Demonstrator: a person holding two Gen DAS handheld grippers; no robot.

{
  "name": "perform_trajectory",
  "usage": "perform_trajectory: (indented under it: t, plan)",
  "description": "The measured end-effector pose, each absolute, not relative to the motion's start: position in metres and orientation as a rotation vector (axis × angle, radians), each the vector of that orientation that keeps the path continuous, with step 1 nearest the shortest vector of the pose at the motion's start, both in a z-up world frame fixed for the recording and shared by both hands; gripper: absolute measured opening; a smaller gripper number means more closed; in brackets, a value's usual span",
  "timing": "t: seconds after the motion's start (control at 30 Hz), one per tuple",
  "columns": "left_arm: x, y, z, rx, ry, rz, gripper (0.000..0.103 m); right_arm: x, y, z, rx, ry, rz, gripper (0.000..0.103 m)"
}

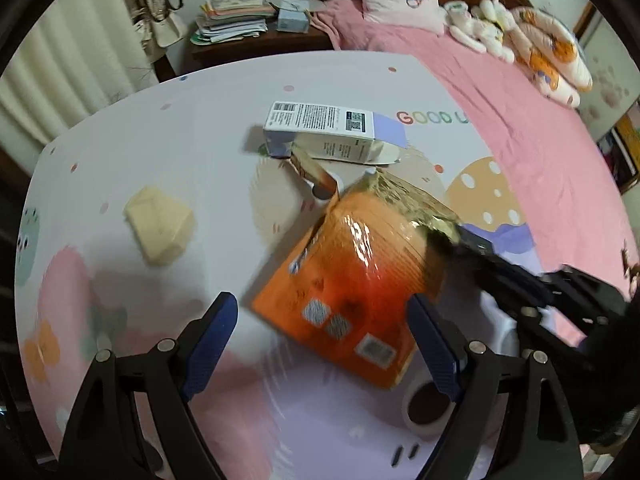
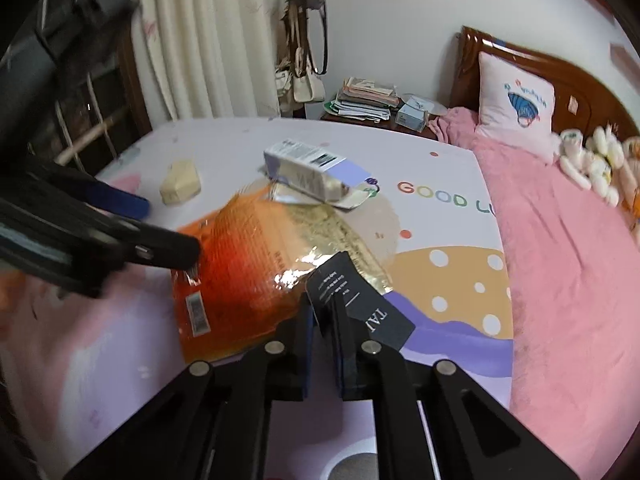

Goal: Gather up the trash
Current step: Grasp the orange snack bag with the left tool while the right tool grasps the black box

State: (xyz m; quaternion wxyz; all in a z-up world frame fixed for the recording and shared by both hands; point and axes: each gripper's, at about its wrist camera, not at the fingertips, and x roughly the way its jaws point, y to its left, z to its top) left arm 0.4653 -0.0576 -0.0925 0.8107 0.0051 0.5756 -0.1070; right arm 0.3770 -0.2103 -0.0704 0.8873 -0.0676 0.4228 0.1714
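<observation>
An orange and gold foil bag (image 1: pixel 352 280) is held above the patterned mat (image 1: pixel 120 140); it also shows in the right wrist view (image 2: pixel 248 272). My right gripper (image 2: pixel 326 320) is shut on the bag's gold edge together with a black card (image 2: pixel 360 300). My left gripper (image 1: pixel 324 344) is open, its blue pads on either side of the bag's lower end. A white and lilac carton (image 1: pixel 332 128) lies flattened behind the bag, also in the right wrist view (image 2: pixel 312 168). A cream crumpled paper (image 1: pixel 160 228) lies at the left, seen too in the right wrist view (image 2: pixel 180 188).
A roll of tape (image 1: pixel 424 408) lies on the mat below the bag. The mat covers a bed with a pink blanket (image 2: pixel 560 240), a pillow (image 2: pixel 516 104) and soft toys (image 1: pixel 540 48). A nightstand with stacked papers (image 1: pixel 232 20) stands behind.
</observation>
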Motion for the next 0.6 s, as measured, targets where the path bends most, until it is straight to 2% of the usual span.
perform_trajectory:
  t: [0.4,0.43,0.47,0.6]
  plan:
    - [0.509,-0.092,-0.122,0.043,1.368,-0.350,0.085,0.388,-0.244,-0.056,0.033,0.928,0.399,0.004]
    - [0.510,-0.096,-0.123,0.051,1.374,-0.358,0.084,0.387,-0.245,-0.056,0.037,0.930,0.403,0.004]
    - [0.509,-0.099,-0.124,0.058,1.377,-0.364,0.076,0.387,-0.245,-0.056,0.042,0.932,0.408,0.004]
    - [0.505,-0.111,-0.129,0.086,1.407,-0.374,0.058,0.385,-0.247,-0.058,0.054,0.939,0.419,0.004]
